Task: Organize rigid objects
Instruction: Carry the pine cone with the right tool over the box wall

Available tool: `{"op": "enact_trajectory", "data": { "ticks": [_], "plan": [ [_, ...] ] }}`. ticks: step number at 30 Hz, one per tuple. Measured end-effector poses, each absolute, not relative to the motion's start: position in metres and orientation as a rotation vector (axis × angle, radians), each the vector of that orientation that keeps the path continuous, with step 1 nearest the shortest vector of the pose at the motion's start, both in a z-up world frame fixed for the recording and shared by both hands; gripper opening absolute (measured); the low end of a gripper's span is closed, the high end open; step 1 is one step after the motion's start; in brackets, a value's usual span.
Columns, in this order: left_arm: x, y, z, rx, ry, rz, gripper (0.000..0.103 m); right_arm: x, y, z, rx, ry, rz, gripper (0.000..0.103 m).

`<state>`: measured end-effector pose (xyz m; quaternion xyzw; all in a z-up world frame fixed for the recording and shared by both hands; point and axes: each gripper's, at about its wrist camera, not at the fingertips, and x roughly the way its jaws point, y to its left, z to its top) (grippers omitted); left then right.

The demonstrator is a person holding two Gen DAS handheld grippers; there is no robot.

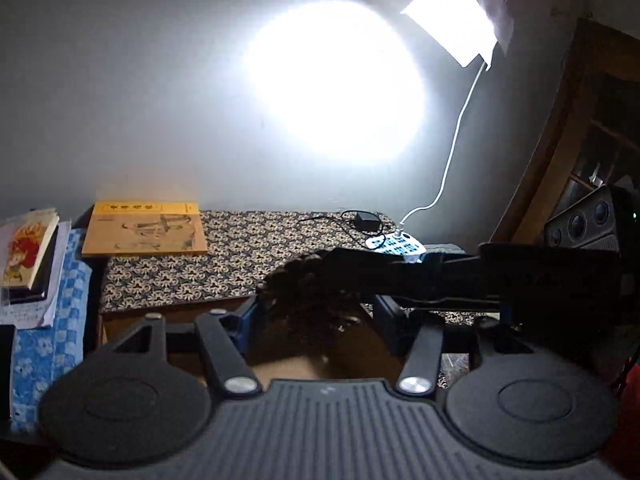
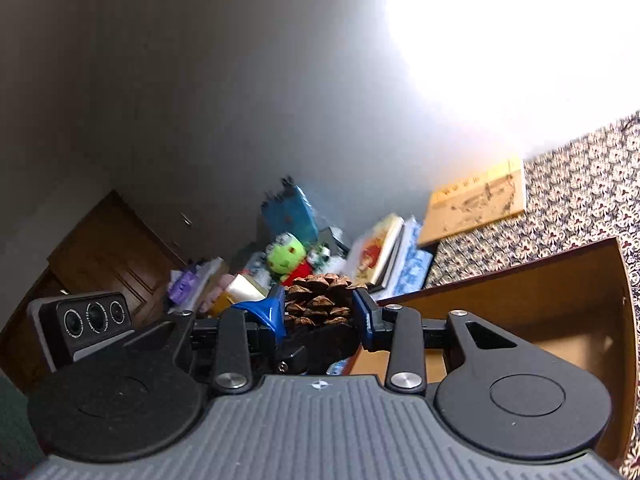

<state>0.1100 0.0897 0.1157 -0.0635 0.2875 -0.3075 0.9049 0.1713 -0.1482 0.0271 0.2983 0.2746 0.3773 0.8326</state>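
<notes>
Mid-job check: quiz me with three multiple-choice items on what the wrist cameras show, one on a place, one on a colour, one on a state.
1. Where does the yellow book lie?
A. Flat on the patterned cloth, near the wall
B. On the floor
C. Upright on a shelf

2. What colour are the fingers of the right claw?
A. Red
B. Blue
C. White

3. What state is the right claw in?
A. Open and empty
B. Shut on a cup
C. Shut on the pine cone

Answers:
1. A, as the left wrist view shows the book lying flat at the cloth's far corner.
2. B, as both fingers show blue in the right wrist view.
3. C, as the cone sits pinched between the two fingers.
</notes>
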Motion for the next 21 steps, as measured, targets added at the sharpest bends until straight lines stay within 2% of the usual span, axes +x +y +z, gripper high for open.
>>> {"op": "enact_trajectory", "data": {
  "ticks": [14,21],
  "plan": [
    [0.19,0.109,-0.004,-0.191,0.977,-0.438,0.051,0.283,-0.095,-0.082,0.647,1.079,0.651,0.02],
    [0.205,0.095,-0.034,0.01,1.111,-0.266,0.051,0.319,-0.073,-0.121,0.601,1.189,0.56,0.02]
  ]
}}
